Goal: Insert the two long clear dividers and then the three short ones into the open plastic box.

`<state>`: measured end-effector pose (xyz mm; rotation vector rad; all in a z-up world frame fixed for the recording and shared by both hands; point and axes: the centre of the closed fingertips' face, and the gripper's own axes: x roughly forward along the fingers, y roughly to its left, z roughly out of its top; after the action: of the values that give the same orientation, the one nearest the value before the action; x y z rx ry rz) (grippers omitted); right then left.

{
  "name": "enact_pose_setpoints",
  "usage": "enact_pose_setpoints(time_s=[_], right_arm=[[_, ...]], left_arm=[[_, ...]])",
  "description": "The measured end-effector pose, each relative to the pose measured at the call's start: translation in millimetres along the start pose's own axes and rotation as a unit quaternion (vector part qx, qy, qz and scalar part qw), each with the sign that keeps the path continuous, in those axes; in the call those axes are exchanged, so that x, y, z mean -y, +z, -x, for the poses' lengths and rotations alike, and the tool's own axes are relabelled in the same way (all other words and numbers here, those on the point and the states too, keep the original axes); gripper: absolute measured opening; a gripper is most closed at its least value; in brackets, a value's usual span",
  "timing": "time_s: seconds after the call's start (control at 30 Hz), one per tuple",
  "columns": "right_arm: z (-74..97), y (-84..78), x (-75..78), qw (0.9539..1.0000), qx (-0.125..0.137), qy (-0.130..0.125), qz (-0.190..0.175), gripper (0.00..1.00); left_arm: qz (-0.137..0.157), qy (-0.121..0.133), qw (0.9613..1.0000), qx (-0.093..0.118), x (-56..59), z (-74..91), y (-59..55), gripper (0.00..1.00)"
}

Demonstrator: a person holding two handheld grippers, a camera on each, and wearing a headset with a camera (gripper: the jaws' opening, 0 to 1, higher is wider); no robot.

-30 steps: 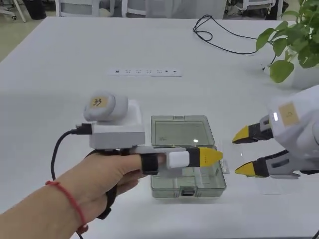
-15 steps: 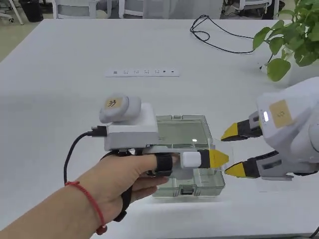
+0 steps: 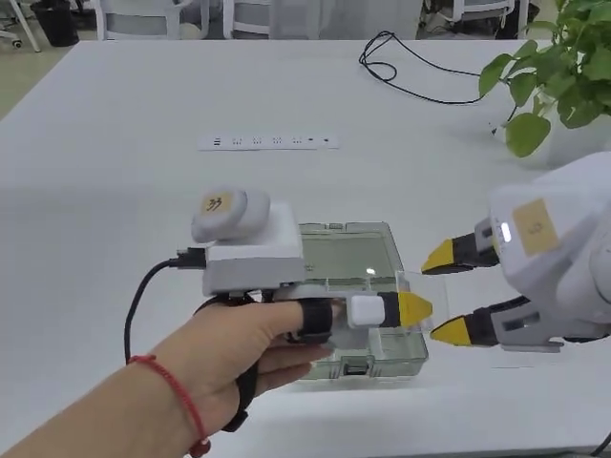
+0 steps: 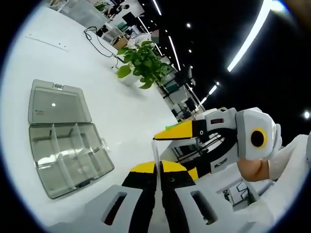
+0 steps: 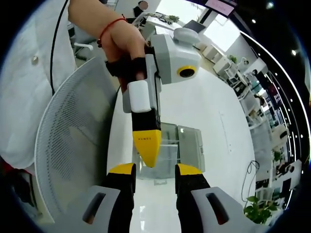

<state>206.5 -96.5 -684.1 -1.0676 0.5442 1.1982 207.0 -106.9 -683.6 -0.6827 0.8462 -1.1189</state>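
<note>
Table (image 3: 115,191) comes first on my feed: white and broad. A potted plant (image 3: 554,72) stands at its far right corner and a black cable (image 3: 410,72) loops near the far edge. A flat white power strip (image 3: 267,142) lies towards the middle.

The plastic box (image 3: 368,256) sits close to the near edge, lid laid open flat toward the far edge and the base nearest me. In the left gripper view I see partition lines inside the base, but I cannot count them reliably.

The right claw (image 3: 445,294) hangs at the box's right side with its yellow tips spread wide, one above the other, clasping nothing. The left claw (image 3: 412,308), in a hand (image 3: 239,353) with a red cord at the wrist, reaches over the base from the left, its tip pointing between the right claw's tips.

The left claw is clenched on a clear divider (image 4: 155,151). I see the divider edge-on in the left gripper view, a thin plate standing out from between the pressed jaws, up in the air above the box's right end. Its free end lies just by the right claw's upper tip. I cannot tell whether they touch.
</note>
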Motion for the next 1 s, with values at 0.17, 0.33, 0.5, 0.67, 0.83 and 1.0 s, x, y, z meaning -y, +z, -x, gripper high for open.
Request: enact_pose_setpoints(time_s=[0.17, 0.33, 0.5, 0.67, 0.83, 1.0], right_arm=[[1.4, 1.0, -1.3, 1.0, 0.003, 0.0, 0.002, 0.33], [2.9, 3.3, 1.4, 1.0, 0.008, -0.002, -0.004, 0.34], [12.5, 11.9, 8.8, 0.9974, 0.049, 0.01, -0.053, 0.37], [20.1, 15.1, 11.2, 0.9885, 0.092, 0.072, -0.096, 0.29], [25.4, 28.8, 5.7, 0.9671, 0.137, 0.158, -0.145, 0.19], [29.5, 34.9, -5.8, 0.9529, 0.142, 0.224, -0.147, 0.12]], left_arm=[[0.005, -0.002, 1.0, 0.004, 1.0, 0.8, -0.9, 0.0], [0.005, 0.002, 0.9999, 0.011, -1.2, 2.2, -0.1, 0.0], [-0.035, 0.012, 0.9993, 0.006, -8.0, 8.0, 0.4, 0.0], [-0.174, -0.02, 0.9843, -0.023, 3.6, 15.8, -10.4, 0.0], [-0.278, -0.048, 0.9583, -0.043, 14.3, 21.3, -21.4, 0.0], [-0.317, -0.064, 0.9451, -0.046, 22.6, 26.3, -24.7, 0.0]])
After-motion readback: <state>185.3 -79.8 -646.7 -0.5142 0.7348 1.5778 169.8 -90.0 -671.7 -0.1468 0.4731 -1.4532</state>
